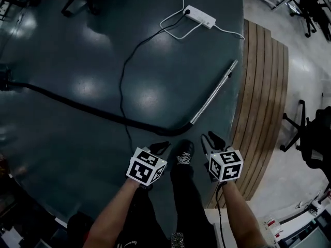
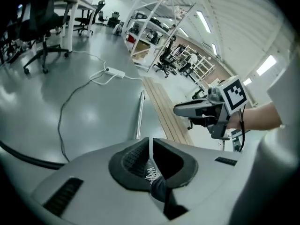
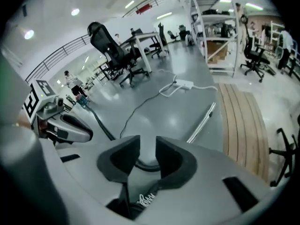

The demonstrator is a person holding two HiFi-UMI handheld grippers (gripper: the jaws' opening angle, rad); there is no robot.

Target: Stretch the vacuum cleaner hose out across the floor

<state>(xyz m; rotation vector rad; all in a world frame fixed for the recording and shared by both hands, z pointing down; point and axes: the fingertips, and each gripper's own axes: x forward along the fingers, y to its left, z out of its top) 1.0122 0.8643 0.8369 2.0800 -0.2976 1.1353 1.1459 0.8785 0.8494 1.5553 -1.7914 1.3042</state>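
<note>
The black vacuum hose [image 1: 83, 106] is lying across the dark floor [image 1: 77, 50] from its left edge to a bend just before the person's shoe [image 1: 183, 154], joining a metal wand [image 1: 214, 92] near the wooden edge strip [image 1: 264, 87]. Above it, the left gripper [image 1: 161, 147] is holding its jaws almost together on nothing; the right gripper [image 1: 213, 138] is holding its jaws apart, empty.

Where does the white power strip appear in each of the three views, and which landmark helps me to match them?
Head view: the white power strip lies near the top, right of centre.
Left gripper view: it lies in the upper left part, at the end of a dark cable.
Right gripper view: it lies above centre, slightly right.
Shared landmark: the metal tube, beside the wooden boards.
</note>
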